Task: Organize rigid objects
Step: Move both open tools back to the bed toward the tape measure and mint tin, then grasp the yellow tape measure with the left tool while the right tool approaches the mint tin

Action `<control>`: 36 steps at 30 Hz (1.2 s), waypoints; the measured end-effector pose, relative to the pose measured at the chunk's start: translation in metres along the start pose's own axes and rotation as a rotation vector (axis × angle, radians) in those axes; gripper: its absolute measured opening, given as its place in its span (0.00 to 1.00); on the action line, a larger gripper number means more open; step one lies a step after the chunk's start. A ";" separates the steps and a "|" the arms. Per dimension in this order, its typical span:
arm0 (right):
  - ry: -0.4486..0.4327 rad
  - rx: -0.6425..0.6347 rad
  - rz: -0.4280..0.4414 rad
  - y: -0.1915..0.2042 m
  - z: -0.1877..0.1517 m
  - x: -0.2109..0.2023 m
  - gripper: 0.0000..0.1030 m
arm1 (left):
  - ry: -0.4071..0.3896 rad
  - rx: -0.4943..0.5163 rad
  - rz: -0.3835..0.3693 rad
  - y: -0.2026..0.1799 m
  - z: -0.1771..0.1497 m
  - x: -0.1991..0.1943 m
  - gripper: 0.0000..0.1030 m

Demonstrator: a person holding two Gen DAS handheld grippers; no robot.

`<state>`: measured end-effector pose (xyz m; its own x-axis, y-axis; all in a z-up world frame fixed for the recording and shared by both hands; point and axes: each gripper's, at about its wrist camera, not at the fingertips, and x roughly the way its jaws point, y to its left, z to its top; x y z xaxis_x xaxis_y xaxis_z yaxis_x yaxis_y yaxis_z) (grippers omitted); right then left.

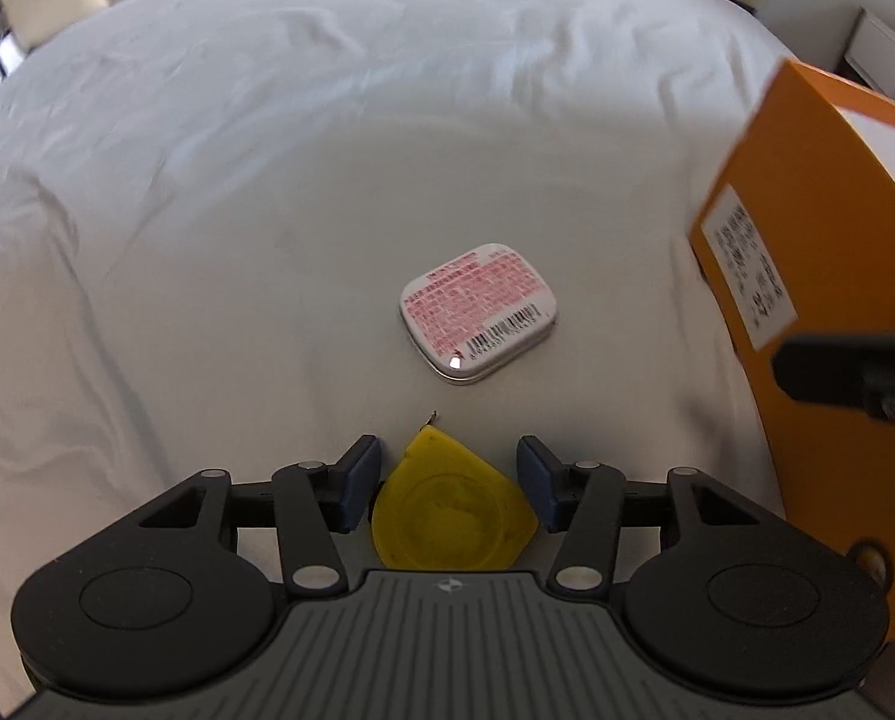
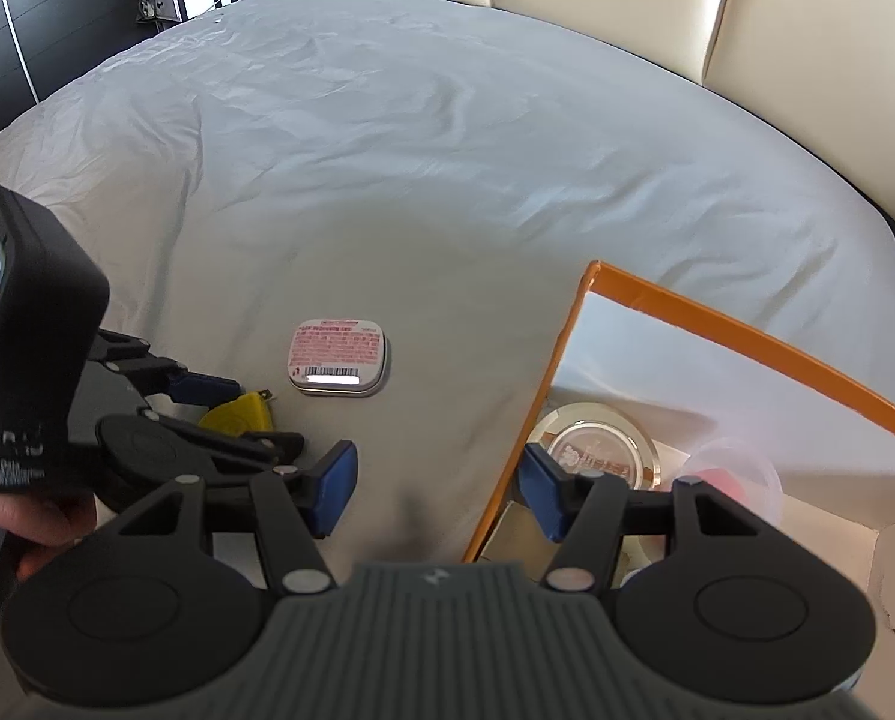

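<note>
Step in hand looks like the pickup of the yellow tape measure [image 1: 450,516], which lies on the white bedsheet [image 1: 267,180] near the person. The left gripper [image 1: 450,483] hangs over it, jaws wide, one blue pad on each side of the yellow case. The left pad seems touching or just beside it, the right pad a little apart; no grip yet. Next move, as I judge it: close the pads on the flat sides, lift, carry right to the orange box [image 2: 573,360].

The mint tin [image 1: 477,315] lies label-up just beyond the tape measure, free, nothing touching it. Likely the next item after.

The right gripper [image 2: 438,489] is also wide and empty, straddling the near-left wall of the box, its right pad over the inside. Inside the box sit a clear glass lid or jar [image 2: 597,450] and a clear plastic cup [image 2: 741,468] with something pink, blurred.

Risk: the tape case is smooth and rounded and could slip from the pads.
</note>
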<state>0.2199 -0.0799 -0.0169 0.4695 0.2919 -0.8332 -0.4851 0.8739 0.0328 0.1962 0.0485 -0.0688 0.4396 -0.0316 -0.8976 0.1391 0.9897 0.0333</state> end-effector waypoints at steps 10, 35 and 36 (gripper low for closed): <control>-0.017 -0.037 -0.007 0.003 0.002 -0.008 0.59 | 0.024 0.044 -0.038 0.001 -0.008 -0.011 0.77; -0.118 -0.025 -0.189 0.013 0.036 -0.010 0.58 | -0.121 -0.257 -0.039 0.057 0.010 -0.023 0.00; -0.152 -0.030 -0.204 0.015 0.037 -0.014 0.58 | -0.142 -0.274 -0.038 0.060 0.011 -0.025 0.00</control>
<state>0.2332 -0.0563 0.0162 0.6641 0.1677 -0.7286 -0.3898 0.9093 -0.1460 0.2038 0.1075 -0.0396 0.5613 -0.0695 -0.8247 -0.0779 0.9876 -0.1362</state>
